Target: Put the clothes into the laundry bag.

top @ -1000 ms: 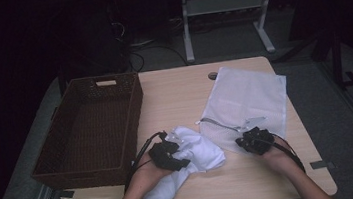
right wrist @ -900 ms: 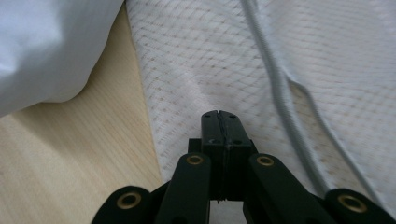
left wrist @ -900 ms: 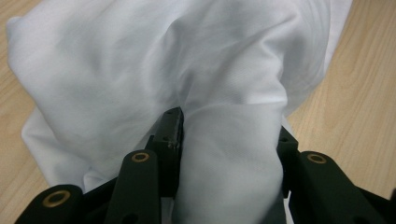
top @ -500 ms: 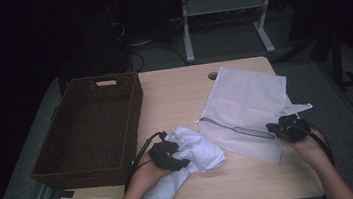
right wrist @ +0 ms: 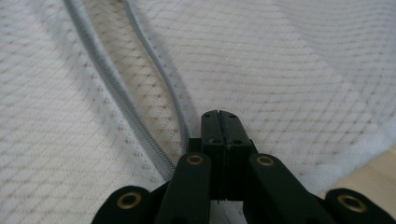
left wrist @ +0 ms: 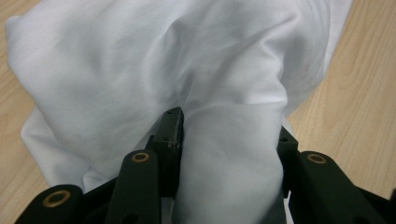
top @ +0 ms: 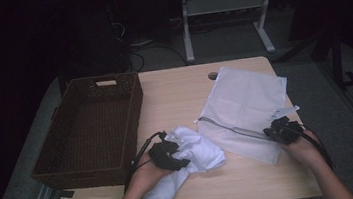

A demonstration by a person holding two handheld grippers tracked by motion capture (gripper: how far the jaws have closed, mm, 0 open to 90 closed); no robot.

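Note:
A crumpled white cloth (top: 198, 150) (left wrist: 140, 56) lies on the table's near left. My left gripper (top: 170, 154) (left wrist: 229, 126) is shut on a thick fold of it, and the fabric bulges up between the jaws. A white mesh laundry bag (top: 247, 94) (right wrist: 289, 56) lies flat at the right, its grey zipper (top: 233, 129) (right wrist: 98, 70) parted along the near edge. My right gripper (top: 278, 130) (right wrist: 219, 114) sits at the zipper's right end with its jaws pressed together where the two zipper tracks meet. The pull itself is hidden between the pads.
A dark wicker basket (top: 134, 101) stands on the left of the wooden table (top: 173, 90). A round cable hole (top: 212, 75) lies near the far edge. A white frame (top: 224, 8) stands on the floor behind the table.
My right gripper has travelled to the right along the bag's near edge, and the zipper has parted behind it. The left gripper and the cloth have stayed put.

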